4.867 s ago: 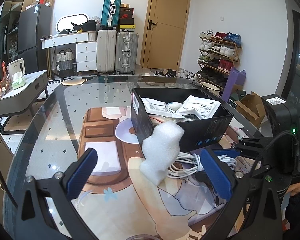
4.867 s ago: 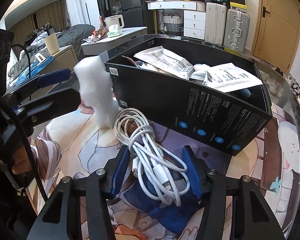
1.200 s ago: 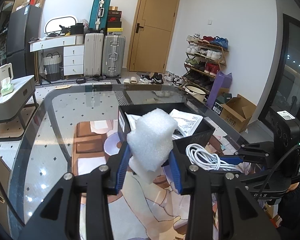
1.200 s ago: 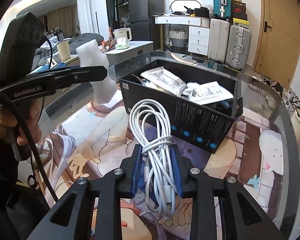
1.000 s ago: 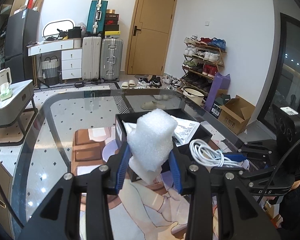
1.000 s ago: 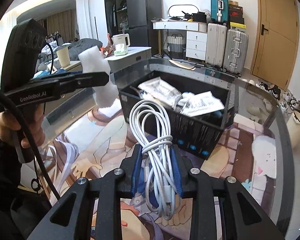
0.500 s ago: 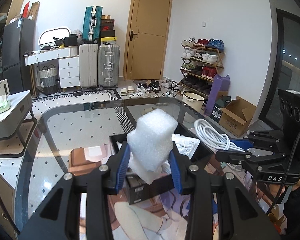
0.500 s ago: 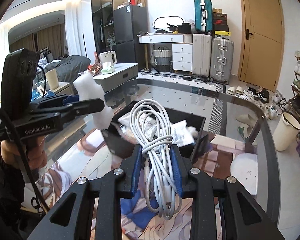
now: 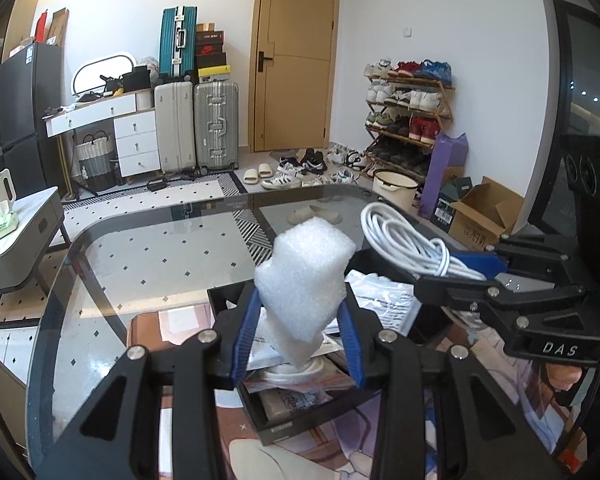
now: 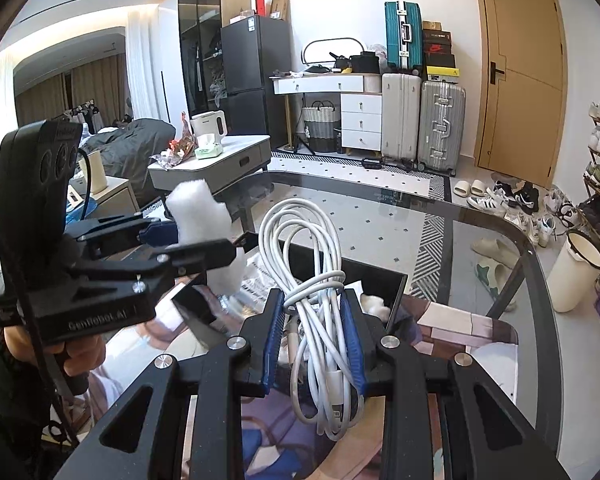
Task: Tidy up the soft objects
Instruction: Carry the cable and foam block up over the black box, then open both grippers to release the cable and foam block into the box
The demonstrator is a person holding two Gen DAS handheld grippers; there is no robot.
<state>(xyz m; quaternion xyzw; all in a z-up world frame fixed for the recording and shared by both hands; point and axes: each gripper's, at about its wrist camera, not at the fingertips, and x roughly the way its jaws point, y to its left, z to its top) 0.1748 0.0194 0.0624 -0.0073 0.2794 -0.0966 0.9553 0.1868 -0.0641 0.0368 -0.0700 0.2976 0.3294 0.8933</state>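
My left gripper (image 9: 298, 334) is shut on a white foam block (image 9: 306, 276), held in the air over the open black box (image 9: 288, 424). My right gripper (image 10: 312, 340) is shut on a coiled white cable (image 10: 316, 276), also held above that black box (image 10: 396, 284). In the left wrist view the right gripper (image 9: 460, 270) with its cable (image 9: 404, 240) hangs to the right of the foam. In the right wrist view the left gripper (image 10: 204, 248) and its foam (image 10: 200, 212) sit at the left. White packets (image 9: 384, 304) and paper lie inside the box.
The box stands on a glass table (image 9: 160, 248) laid with a printed mat (image 10: 460, 328). A person's hand (image 10: 78, 356) holds the left gripper's handle. Beyond the table are suitcases (image 9: 198, 124), a door (image 9: 296, 56), a shoe rack (image 9: 408, 112) and a grey side table (image 9: 16, 232).
Both grippers have risen and moved forward over the box, each keeping its grip; the box now lies beneath them instead of ahead.
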